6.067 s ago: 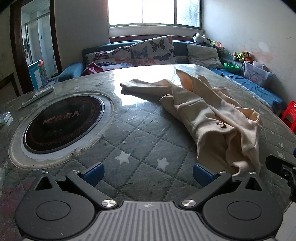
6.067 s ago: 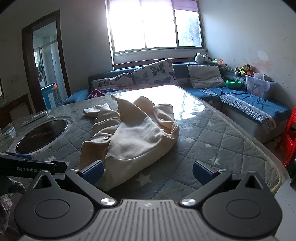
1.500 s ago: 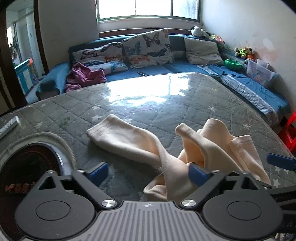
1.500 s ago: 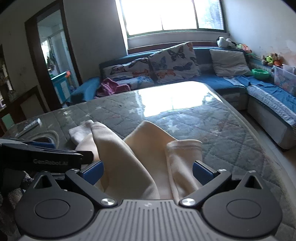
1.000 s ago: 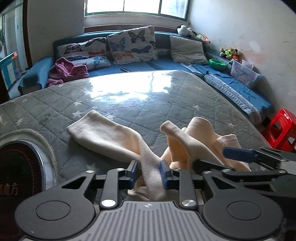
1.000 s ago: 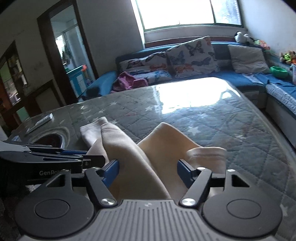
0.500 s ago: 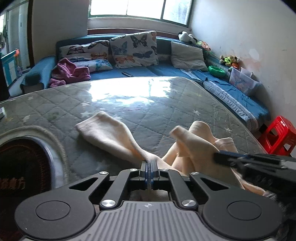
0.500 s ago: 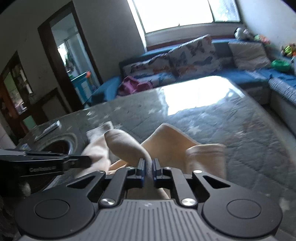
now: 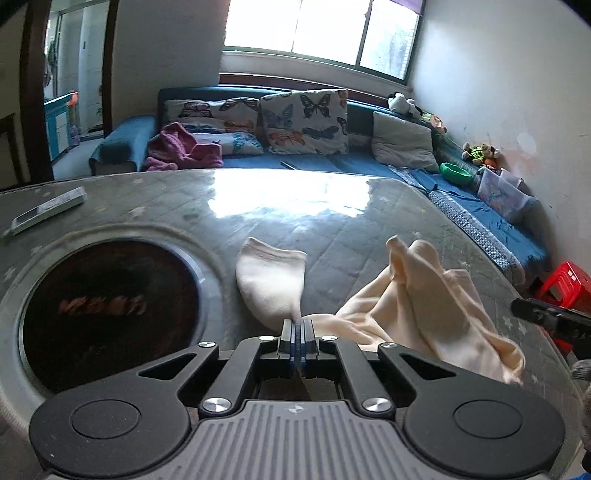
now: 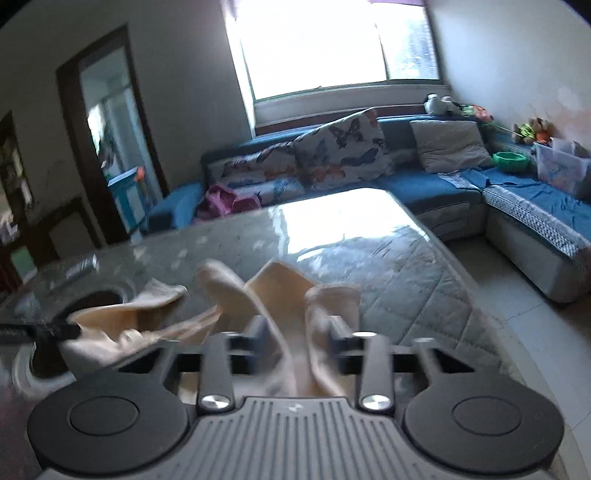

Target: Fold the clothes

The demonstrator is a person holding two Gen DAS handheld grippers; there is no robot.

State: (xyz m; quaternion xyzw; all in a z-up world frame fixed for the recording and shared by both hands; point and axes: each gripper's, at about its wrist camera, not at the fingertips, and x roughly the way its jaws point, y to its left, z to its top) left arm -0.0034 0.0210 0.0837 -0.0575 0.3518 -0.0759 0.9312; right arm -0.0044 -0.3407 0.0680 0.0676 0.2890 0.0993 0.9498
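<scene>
Pinching garment (image 9: 424, 314), left tongs (image 9: 297, 341), right tongs (image 10: 297, 341) opening

A lived-in home sitting room is shown. A blue corner sofa (image 9: 332, 162) is set under the window (image 9: 317, 33), and butterfly cushions (image 9: 306, 122), soft toys (image 9: 480, 151) and a pink garment (image 9: 181, 151) are seen on it. In front of the sofa, a quilted tabletop (image 9: 332, 229) with an inset hob (image 9: 107, 310) is seen; left of the sofa, a doorway (image 10: 110, 147) is visible.
</scene>
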